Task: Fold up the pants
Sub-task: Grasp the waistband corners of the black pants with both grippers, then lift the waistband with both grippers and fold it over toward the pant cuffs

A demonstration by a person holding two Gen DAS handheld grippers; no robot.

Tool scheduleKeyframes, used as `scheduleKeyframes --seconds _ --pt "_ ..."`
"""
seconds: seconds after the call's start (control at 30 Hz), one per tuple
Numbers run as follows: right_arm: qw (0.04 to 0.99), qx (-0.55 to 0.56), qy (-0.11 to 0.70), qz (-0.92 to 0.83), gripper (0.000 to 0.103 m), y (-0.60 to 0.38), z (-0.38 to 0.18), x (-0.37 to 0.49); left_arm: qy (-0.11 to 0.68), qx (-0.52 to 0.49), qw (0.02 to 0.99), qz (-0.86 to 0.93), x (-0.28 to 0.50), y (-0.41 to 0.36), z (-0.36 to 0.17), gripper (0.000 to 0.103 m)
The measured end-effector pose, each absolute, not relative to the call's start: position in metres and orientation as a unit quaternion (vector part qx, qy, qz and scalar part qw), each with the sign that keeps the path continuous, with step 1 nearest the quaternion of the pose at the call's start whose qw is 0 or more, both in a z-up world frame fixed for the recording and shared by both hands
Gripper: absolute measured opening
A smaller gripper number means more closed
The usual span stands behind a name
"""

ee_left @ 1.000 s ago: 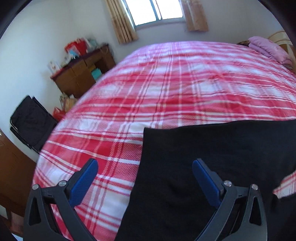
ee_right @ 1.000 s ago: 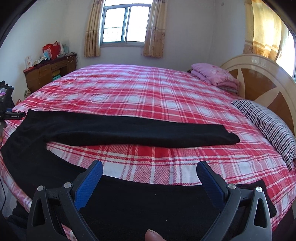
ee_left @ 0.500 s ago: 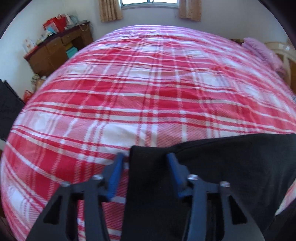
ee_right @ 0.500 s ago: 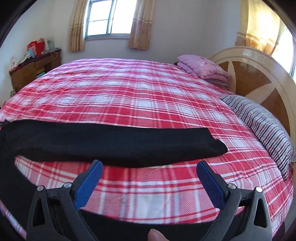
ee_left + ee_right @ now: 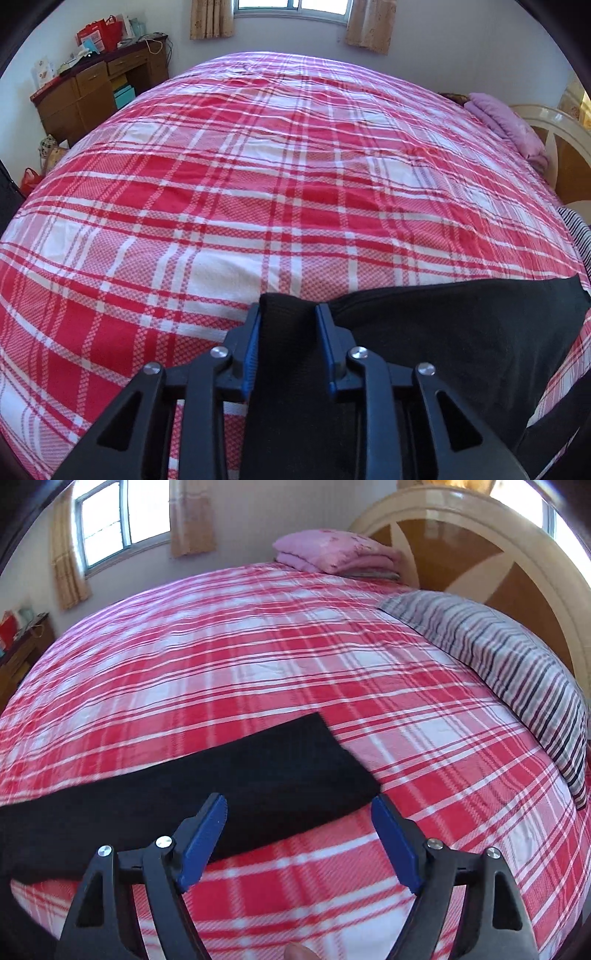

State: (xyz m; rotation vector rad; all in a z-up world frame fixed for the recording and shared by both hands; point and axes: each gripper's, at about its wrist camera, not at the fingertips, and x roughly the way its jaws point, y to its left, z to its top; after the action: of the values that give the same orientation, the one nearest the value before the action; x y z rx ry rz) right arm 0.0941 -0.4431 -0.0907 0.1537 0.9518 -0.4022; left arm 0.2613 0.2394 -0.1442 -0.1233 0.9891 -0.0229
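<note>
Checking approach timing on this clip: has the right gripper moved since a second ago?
Yes. The right gripper has swung toward the headboard end: the striped pillow looms larger, and the pants leg's end now lies between its closing, still empty jaws.

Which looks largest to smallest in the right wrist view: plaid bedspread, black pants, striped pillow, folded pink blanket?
1. plaid bedspread, which fills most of the frame.
2. black pants.
3. striped pillow; close to the pants in area, and the pants run off the frame, so this is unsure.
4. folded pink blanket, farthest away.

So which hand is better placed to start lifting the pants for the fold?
Left: its closing tongs already have a bunched corner of the black pants between them. The right tongs, also closing, only straddle the leg end.
</note>
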Motion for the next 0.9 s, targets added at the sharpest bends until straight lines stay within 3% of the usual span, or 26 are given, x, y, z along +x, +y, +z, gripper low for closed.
scheduleKeyframes --seconds 0.13,0.47,0.53,0.6,0.63,0.7,0.8,0.9 --pt "0.855 0.101 0.467 -0.202 0.078 -0.483 -0.101 0.115 0.468 -0.067 0.881 -0.024 0.261 0.24 -0.148 0.023" --pt "0.835 0.092 0.509 -0.186 0.077 -0.517 -0.132 0.186 0.478 -0.059 0.876 -0.021 0.266 0.239 -0.148 0.023" --pt "0.826 0.102 0.526 -0.177 0.07 -0.521 -0.144 0.193 0.479 -0.064 0.875 -0.022 0.267 0.242 -0.149 0.023" --pt "0.818 0.122 0.539 -0.162 0.048 -0.524 -0.154 0.196 0.48 -0.069 0.874 -0.024 0.267 0.243 -0.148 0.019" --pt "0.819 0.121 0.538 -0.158 0.047 -0.523 -0.155 0.195 0.479 -0.068 0.875 -0.026 0.267 0.243 -0.148 0.014" --pt "0.824 0.113 0.536 -0.146 0.024 -0.52 -0.154 0.195 0.474 -0.046 0.879 -0.026 0.266 0.235 -0.146 0.012" --pt "0.829 0.102 0.534 -0.135 0.009 -0.515 -0.149 0.194 0.469 -0.017 0.883 -0.019 0.266 0.227 -0.143 0.012" --pt "0.846 0.088 0.51 -0.124 0.006 -0.505 -0.133 0.189 0.464 -0.031 0.885 -0.021 0.265 0.233 -0.139 0.012"
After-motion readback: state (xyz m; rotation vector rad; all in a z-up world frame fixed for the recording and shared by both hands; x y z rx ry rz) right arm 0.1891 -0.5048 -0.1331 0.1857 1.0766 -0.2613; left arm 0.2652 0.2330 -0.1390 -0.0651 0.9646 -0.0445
